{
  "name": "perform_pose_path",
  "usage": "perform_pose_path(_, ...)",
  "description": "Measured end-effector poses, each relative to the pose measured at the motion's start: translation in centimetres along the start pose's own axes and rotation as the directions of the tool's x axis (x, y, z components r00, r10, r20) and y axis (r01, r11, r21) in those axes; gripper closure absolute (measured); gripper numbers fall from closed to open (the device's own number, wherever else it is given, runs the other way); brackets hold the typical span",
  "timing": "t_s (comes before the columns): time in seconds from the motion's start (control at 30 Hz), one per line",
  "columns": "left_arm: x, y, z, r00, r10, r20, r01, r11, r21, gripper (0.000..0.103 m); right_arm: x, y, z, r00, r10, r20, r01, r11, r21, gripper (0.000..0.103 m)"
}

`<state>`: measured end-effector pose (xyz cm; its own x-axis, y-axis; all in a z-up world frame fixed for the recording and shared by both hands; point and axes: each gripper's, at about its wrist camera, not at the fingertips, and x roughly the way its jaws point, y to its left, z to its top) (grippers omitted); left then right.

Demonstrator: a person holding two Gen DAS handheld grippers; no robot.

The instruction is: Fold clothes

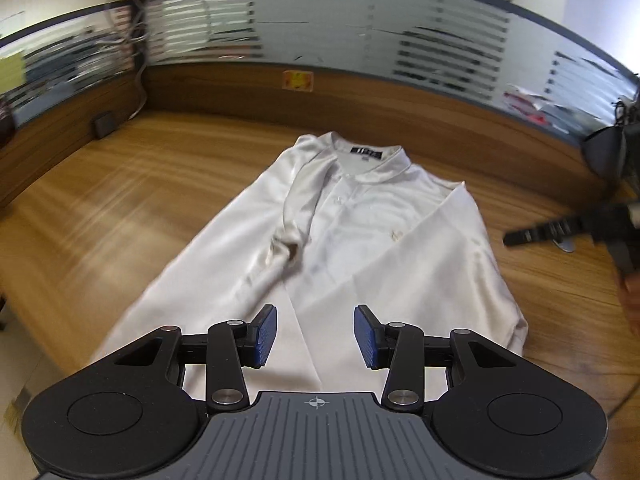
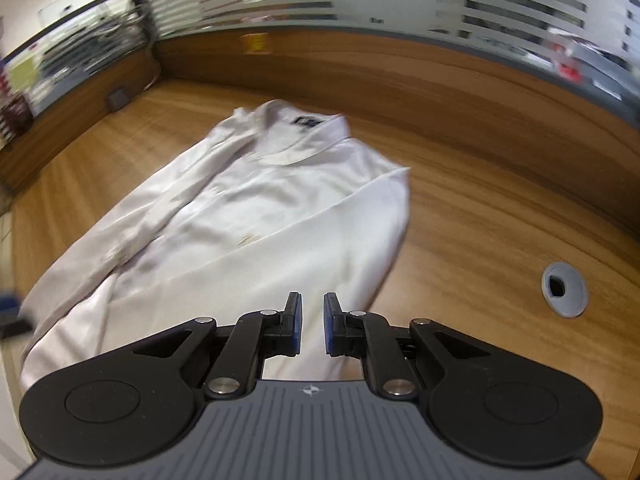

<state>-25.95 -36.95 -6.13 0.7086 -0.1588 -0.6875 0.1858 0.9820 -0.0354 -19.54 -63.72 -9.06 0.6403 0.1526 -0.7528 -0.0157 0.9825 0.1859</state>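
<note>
A white collared shirt [image 1: 360, 240] [image 2: 260, 220] lies face up on the wooden desk, collar and dark label at the far end. Both sleeves are folded in over the front. My left gripper [image 1: 316, 336] hovers over the near hem, open, with nothing between its blue pads. My right gripper [image 2: 312, 324] is over the shirt's near right part; its jaws stand a narrow gap apart with nothing between them. In the left wrist view the right gripper [image 1: 560, 232] is a black blur at the right edge, beside the shirt.
The wooden desk [image 1: 140, 200] [image 2: 480, 200] is ringed by a wood partition with frosted glass above. A grey cable grommet [image 2: 565, 289] sits right of the shirt. A small black box [image 1: 103, 124] stands at the far left. The desk's near-left edge drops off.
</note>
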Motion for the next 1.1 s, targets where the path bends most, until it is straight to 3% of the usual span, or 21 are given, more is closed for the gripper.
perform_pose_path(0.17,-0.8,-3.3,-2.6,0.999,0.039,-0.018,-0.040,0.998,-0.051,0.057,1.8,-2.7,0.8,0.998,0.039,-0.041,-0.040,0.999,-0.034,0.087)
perform_pose_path(0.27,-0.5,-5.2,-3.8,0.999,0.037,-0.034,-0.039,0.998,-0.050,0.057,2.0,-3.5,0.0,0.988,0.124,-0.095,-0.131,0.988,-0.076,0.084)
perform_pose_path(0.37,0.0,-7.0,-4.5,0.999,0.028,-0.033,-0.028,1.000,-0.011,0.057,1.4,-3.3,-1.3,0.971,0.197,-0.135,-0.223,0.952,-0.211,0.075)
perform_pose_path(0.43,0.5,-8.3,-4.7,1.000,0.019,-0.022,-0.019,1.000,0.023,0.048,0.9,-3.0,-1.9,0.962,0.214,-0.169,-0.255,0.925,-0.280,0.075)
perform_pose_path(0.57,1.9,-10.7,-4.8,1.000,-0.013,-0.008,0.014,0.996,0.088,0.045,0.3,-2.2,-3.0,0.948,0.219,-0.231,-0.295,0.877,-0.379,0.068)
perform_pose_path(0.7,3.2,-12.5,-4.8,0.998,-0.052,-0.020,0.054,0.989,0.139,0.035,-0.1,-0.8,-4.5,0.941,0.203,-0.270,-0.313,0.825,-0.472,0.059)
perform_pose_path(0.83,4.4,-14.3,-5.0,0.995,-0.090,-0.039,0.096,0.976,0.195,0.028,0.0,0.0,-5.6,0.942,0.178,-0.284,-0.305,0.805,-0.509,0.059)
perform_pose_path(0.87,4.7,-14.7,-5.0,0.994,-0.096,-0.046,0.103,0.972,0.211,0.028,0.2,0.2,-5.9,0.942,0.169,-0.291,-0.305,0.795,-0.524,0.060)
perform_pose_path(0.93,5.4,-15.6,-5.2,0.993,-0.102,-0.054,0.112,0.963,0.245,0.028,0.5,0.1,-6.0,0.937,0.169,-0.305,-0.311,0.798,-0.515,0.076)
perform_pose_path(0.97,5.7,-16.1,-5.2,0.993,-0.101,-0.058,0.113,0.958,0.264,0.028,0.6,-0.1,-5.8,0.934,0.177,-0.311,-0.318,0.811,-0.492,0.091)
perform_pose_path(1.0,6.0,-16.5,-5.2,0.993,-0.099,-0.061,0.113,0.952,0.283,0.028,0.7,-0.3,-5.6,0.930,0.186,-0.316,-0.324,0.822,-0.468,0.099)
perform_pose_path(1.1,7.1,-18.0,-5.2,0.994,-0.090,-0.062,0.106,0.935,0.338,0.027,0.2,-0.6,-4.9,0.926,0.223,-0.306,-0.345,0.830,-0.439,0.102)
